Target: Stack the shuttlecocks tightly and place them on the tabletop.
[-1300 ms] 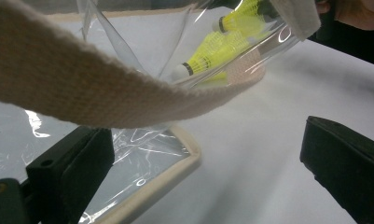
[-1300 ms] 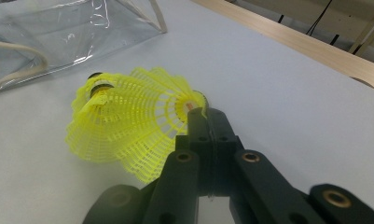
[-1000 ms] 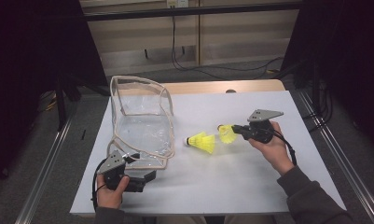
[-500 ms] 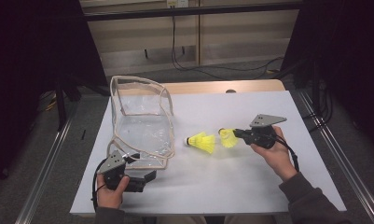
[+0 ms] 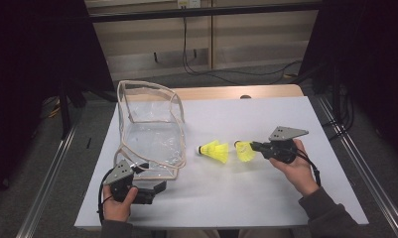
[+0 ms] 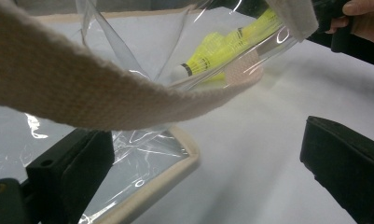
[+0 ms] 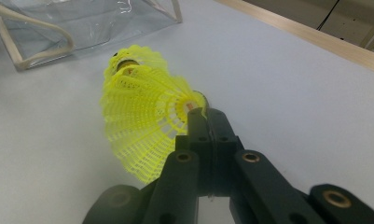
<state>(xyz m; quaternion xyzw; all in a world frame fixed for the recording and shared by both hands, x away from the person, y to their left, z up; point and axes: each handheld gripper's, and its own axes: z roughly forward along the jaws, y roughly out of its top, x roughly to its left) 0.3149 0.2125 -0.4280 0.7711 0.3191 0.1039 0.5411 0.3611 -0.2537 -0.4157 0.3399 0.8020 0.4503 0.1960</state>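
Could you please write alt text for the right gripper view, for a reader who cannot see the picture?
The right gripper, its two black fingers closed, holds a yellow plastic shuttlecock by the skirt's rim above a white table. A clear plastic bag with beige trim lies at the upper left.

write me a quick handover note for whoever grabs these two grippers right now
Right gripper: fingers shut on the held shuttlecock, pinching its yellow skirt rim, lifted just above the table, close to the one lying there.
Left gripper: fingers open around the near rim of the clear bag, with the cloth trim between them; no firm grip visible.
Second shuttlecock: lies on its side on the table between the bag and the right gripper, cork toward the bag.
Done: one shuttlecock picked up.
Left, probably: put both shuttlecocks in the bag; neither looks to be in it yet.
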